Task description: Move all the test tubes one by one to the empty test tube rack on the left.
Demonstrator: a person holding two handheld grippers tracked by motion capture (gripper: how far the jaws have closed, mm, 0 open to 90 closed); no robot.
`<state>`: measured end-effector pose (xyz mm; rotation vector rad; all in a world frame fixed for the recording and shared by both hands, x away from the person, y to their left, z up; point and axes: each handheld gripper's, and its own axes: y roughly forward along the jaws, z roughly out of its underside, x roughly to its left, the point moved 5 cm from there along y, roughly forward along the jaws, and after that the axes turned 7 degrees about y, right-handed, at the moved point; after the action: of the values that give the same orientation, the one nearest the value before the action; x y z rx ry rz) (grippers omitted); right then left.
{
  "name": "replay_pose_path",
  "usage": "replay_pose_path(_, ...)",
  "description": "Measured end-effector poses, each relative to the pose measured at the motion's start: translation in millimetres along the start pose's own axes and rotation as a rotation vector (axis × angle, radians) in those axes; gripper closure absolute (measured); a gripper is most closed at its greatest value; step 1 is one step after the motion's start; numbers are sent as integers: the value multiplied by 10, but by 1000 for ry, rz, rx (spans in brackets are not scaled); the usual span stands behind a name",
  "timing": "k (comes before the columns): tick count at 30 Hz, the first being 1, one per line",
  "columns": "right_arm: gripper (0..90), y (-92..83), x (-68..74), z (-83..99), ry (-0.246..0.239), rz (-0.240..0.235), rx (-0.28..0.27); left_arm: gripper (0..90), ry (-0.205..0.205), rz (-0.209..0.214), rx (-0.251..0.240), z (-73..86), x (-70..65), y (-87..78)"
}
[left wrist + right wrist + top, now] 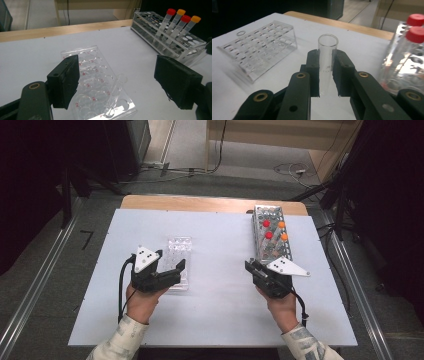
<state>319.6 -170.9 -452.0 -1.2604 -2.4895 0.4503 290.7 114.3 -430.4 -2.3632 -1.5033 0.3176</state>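
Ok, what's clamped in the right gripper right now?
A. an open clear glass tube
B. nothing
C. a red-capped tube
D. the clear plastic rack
A: in the right gripper view the right gripper has its black jaws closed on an open clear glass tube standing upright between them, while the red-capped tubes sit apart in their rack at the side.

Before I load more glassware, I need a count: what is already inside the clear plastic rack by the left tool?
One empty clear glass tube stands tilted in a near-corner hole of the clear plastic rack. Other visible holes look empty; the left tool's black pad covers some.
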Motion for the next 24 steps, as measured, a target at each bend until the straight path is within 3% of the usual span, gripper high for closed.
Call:
replay_pose_path(5,737,85,201,95,-36,-47,28,209,19,40,-1,-31,-137,-15)
replay_pose_path(14,737,237,542,215,-94,-112,67,265,77,165,-3,-68,-543,-8)
replay_pose_path(24,737,278,820,251,-131,-175,80,436,118,232,32,-7,-772,110)
